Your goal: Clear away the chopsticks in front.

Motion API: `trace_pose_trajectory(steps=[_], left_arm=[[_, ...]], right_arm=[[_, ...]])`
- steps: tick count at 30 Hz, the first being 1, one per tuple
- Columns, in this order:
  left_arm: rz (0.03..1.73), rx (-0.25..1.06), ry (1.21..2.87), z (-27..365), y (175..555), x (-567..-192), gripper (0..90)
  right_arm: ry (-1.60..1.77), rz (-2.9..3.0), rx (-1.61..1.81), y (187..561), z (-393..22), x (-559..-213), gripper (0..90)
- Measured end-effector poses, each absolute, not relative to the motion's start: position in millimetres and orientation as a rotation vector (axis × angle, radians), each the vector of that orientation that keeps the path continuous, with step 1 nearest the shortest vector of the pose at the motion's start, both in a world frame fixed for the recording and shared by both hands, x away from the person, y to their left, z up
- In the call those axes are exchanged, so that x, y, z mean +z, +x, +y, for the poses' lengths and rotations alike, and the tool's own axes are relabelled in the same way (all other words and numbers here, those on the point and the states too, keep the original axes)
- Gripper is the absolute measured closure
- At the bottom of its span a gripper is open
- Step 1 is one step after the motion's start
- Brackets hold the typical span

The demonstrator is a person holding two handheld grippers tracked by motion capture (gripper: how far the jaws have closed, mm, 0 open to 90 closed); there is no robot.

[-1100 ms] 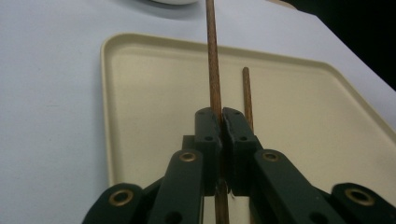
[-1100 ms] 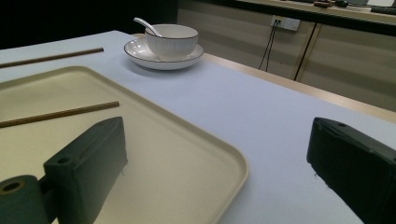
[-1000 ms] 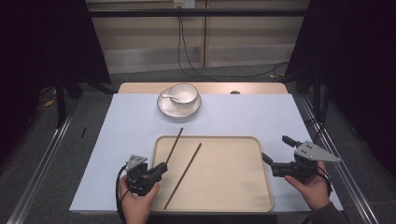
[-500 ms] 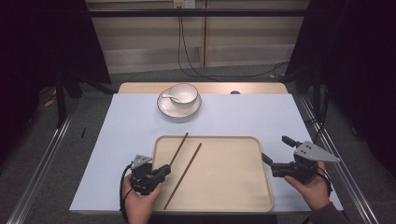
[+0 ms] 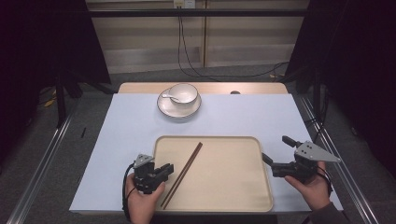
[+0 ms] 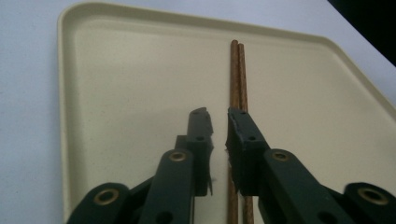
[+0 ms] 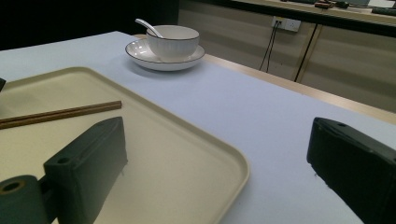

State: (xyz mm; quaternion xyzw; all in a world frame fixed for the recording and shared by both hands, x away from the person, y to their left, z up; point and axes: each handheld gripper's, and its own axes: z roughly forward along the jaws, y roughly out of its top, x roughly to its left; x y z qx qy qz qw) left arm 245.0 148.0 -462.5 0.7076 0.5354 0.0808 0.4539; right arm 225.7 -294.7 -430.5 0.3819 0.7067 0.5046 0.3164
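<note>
A pair of brown chopsticks lies side by side, slanting across the left half of a cream tray. My left gripper hovers at their near end over the tray's left edge. In the left gripper view, that gripper has its jaws a narrow gap apart with nothing between them, and the chopsticks run under the right jaw. My right gripper is wide open at the tray's right edge. The right gripper view shows it straddling the tray's rim, far from the chopsticks.
A white bowl with a spoon stands on a saucer at the back of the pale blue table cover. The bowl also appears in the right gripper view. Metal rails flank the table.
The left chopstick, which stuck out over the tray's back rim apart from the other, has been moved right and now lies beside it. My left gripper shifted right with it. The right gripper stayed still.
</note>
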Motion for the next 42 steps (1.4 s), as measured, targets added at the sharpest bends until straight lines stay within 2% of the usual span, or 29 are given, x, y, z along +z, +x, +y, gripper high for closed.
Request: trace_pose_trajectory(steps=[8, 20, 28, 42], left_arm=[[1.248, 0.235, 1.695, 146.9, 250.7, -454.8, 63.3], [1.114, 0.275, 1.609, 142.8, 271.8, -444.3, 29.3], [1.064, 0.294, 1.625, 138.8, 286.4, -440.3, 19.9], [0.961, 0.333, 1.681, 131.6, 315.1, -417.2, 14.7]], right_arm=[[1.008, 1.854, 1.335, 225.7, -294.8, -430.1, 4.5], [1.004, 1.862, 1.333, 225.6, -294.7, -430.3, 4.5], [1.002, 1.862, 1.337, 225.7, -294.6, -430.2, 4.5], [1.007, 1.856, 1.333, 225.9, -295.0, -429.8, 4.6]])
